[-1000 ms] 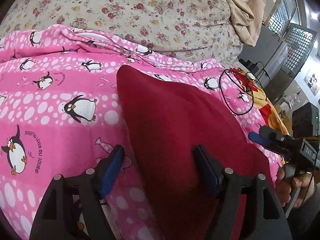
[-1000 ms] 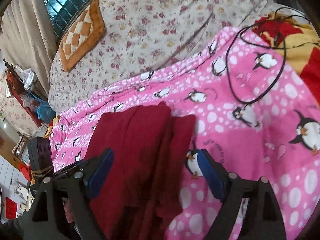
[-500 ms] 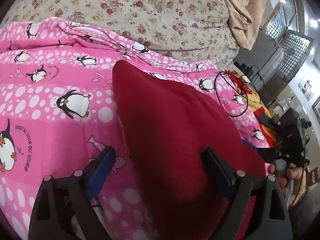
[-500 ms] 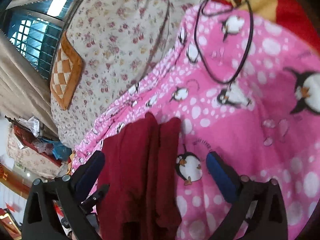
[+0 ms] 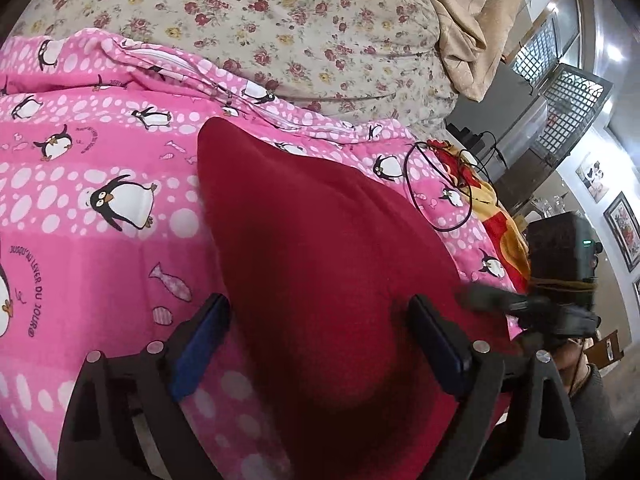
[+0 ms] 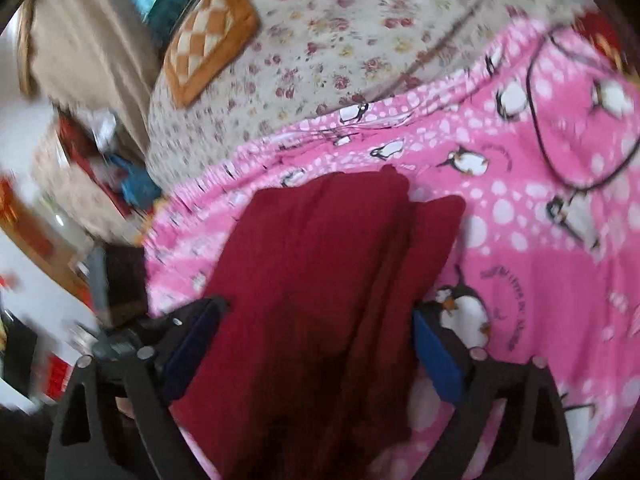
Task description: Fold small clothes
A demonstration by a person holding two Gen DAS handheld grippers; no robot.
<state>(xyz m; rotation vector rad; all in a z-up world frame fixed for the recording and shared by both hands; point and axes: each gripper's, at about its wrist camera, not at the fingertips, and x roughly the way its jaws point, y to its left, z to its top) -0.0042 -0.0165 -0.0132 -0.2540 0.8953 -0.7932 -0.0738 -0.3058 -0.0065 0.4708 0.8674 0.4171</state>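
the dark red garment (image 5: 320,248) lies flat on the pink penguin-print blanket (image 5: 100,264), already folded into a long, narrow shape. its long axis runs away from me, from the near edge by my tongs up toward the floral bedding (image 5: 280,20). in the right wrist view i see the same red garment (image 6: 320,280) as stacked lengthwise layers, with a narrower flap lying along its right side.

my left gripper (image 5: 316,312) is spread wide, its jaws standing either side of the garment's near end: the left blue pad sits over the blanket just beside the cloth's left edge, the right pad over the red fabric. nothing is pinched. my right gripper (image 6: 318,320) is also wide open, having just narrowed a little from its widest, and the near end of the cloth lies between its pads without being squeezed. that view is blurred, so i cannot tell whether the pads touch the fabric.

both hands sit at the same near end, the right gripper (image 5: 560,304) showing in the left view just off the cloth's right edge. i judge the next fold is across the long axis, near end carried toward the far tip. the black cable loop (image 5: 436,188) lies on the blanket beside the garment's far right, worth avoiding.
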